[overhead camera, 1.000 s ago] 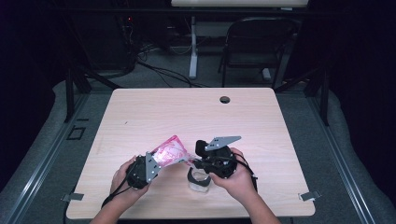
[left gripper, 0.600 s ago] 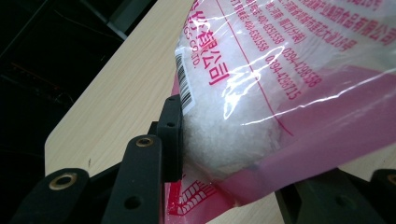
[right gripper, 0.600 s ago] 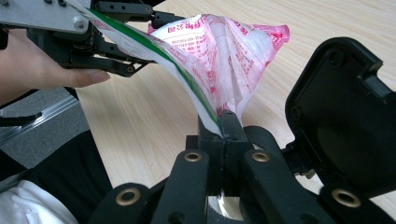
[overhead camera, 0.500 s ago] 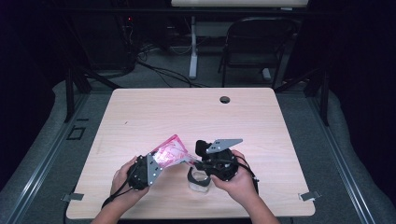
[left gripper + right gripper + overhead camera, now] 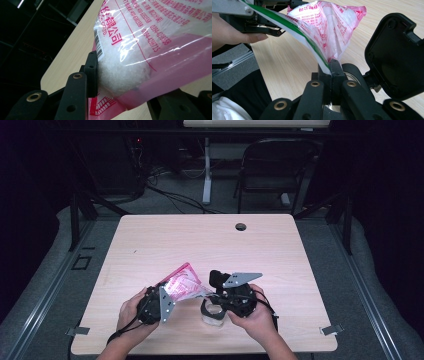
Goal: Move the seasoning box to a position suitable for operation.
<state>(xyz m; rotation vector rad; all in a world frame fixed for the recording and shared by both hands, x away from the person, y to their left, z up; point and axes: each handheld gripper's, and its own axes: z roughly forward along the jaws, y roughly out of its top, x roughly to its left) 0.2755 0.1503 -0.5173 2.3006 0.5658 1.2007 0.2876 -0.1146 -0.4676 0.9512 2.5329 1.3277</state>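
Little changed since a moment ago: my left tool (image 5: 159,303) still holds pink bag (image 5: 181,284) by fat end, lifted over near worktop (image 5: 150,240). My right tool (image 5: 218,295) stays pinched on bag mouth, above clear jar (image 5: 212,314). I think pouring comes next.

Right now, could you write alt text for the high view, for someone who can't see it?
A person at a wooden table holds a pink and clear bag of white granules between two hand-held grippers, the left gripper at its lower end and the right gripper at its other end, above a small clear jar with a black flip lid. Behind the table stands a dark folding chair.
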